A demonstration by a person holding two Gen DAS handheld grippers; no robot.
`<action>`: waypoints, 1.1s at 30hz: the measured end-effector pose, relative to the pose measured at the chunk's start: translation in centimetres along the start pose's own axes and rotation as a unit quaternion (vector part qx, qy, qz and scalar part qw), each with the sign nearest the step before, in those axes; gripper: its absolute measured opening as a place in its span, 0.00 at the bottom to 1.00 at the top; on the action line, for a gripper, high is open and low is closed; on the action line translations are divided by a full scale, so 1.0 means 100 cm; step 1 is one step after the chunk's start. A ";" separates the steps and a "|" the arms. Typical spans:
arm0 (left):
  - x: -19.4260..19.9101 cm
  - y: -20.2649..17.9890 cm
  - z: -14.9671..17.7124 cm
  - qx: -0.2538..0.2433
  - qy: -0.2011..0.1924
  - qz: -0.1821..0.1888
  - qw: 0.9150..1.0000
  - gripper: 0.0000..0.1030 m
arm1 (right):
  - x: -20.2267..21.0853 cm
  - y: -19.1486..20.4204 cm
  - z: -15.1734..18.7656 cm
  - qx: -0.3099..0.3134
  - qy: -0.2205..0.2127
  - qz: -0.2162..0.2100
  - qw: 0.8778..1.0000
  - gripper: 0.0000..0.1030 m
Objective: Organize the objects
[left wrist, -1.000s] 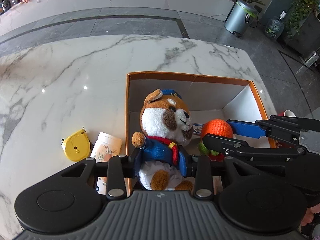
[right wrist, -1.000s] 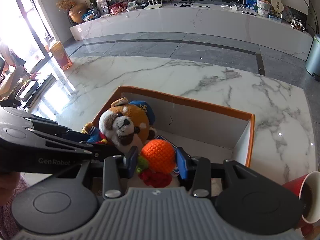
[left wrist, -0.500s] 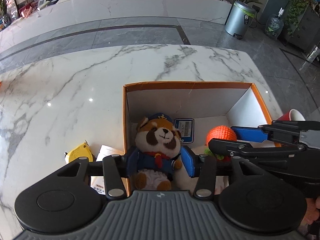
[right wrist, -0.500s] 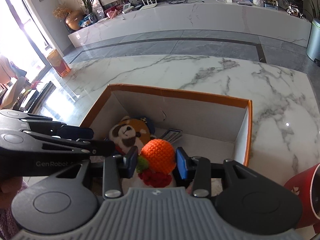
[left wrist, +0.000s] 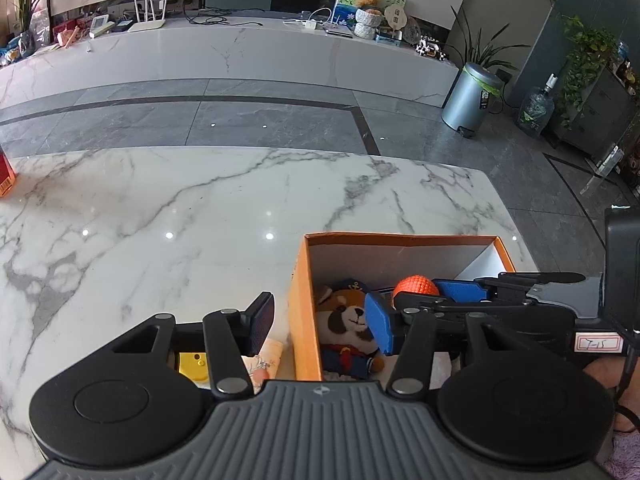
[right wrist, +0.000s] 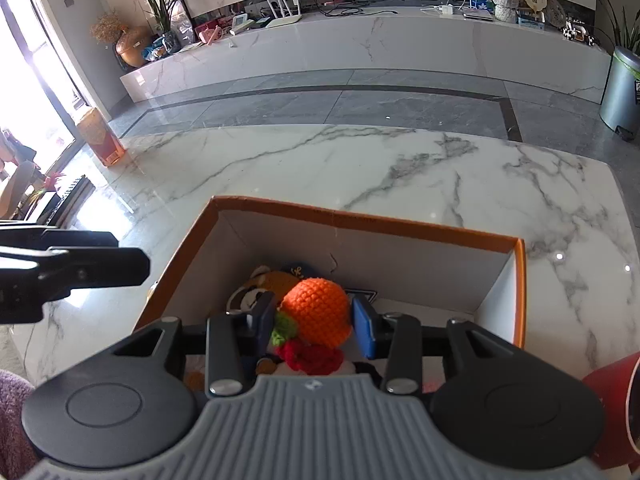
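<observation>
An orange-rimmed cardboard box [left wrist: 304, 292] stands on the marble table; it also shows in the right wrist view [right wrist: 360, 220]. A plush dog in a blue sailor suit [left wrist: 346, 324] lies inside it at the left wall, partly hidden in the right wrist view [right wrist: 260, 286]. My left gripper [left wrist: 320, 326] is open and empty, raised above the box's left wall. My right gripper [right wrist: 314, 320] is shut on an orange crocheted toy [right wrist: 318, 312] with green and red parts, held over the box; that toy shows in the left wrist view [left wrist: 414, 286].
A yellow tape measure [left wrist: 192, 364] and a floral paper cup [left wrist: 266, 358] lie on the table left of the box. A red cup [right wrist: 612, 400] stands to the box's right. An orange carton [right wrist: 100, 140] stands at the far left table edge.
My left gripper opened, let go of the plush dog into the box and drew back up and left. My right gripper kept the orange toy over the box.
</observation>
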State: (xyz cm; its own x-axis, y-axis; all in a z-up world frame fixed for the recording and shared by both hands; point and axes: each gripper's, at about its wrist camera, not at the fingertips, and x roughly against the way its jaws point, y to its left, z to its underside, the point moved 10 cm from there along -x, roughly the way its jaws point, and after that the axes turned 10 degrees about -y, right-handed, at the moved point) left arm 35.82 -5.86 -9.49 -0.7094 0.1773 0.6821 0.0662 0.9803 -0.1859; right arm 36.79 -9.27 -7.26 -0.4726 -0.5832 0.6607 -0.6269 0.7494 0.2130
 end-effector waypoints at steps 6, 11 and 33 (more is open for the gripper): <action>-0.007 0.017 0.007 0.020 0.009 0.008 1.000 0.58 | -0.027 0.011 0.006 -0.004 0.027 -0.004 1.000 0.42; -0.010 0.026 0.011 0.035 0.014 0.019 0.999 0.58 | -0.030 0.008 0.006 -0.007 0.036 0.002 0.999 0.42; -0.012 0.054 0.025 0.051 0.024 0.021 0.998 0.58 | -0.047 -0.032 0.020 -0.048 0.081 0.087 0.992 0.42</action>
State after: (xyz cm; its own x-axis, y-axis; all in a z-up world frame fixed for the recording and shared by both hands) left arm 35.28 -0.98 -13.08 -0.6730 0.2251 0.7046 0.0223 0.9583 -0.2849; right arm 39.78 -9.53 -12.46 -0.4585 -0.3897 0.7987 -0.4783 0.8657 0.1479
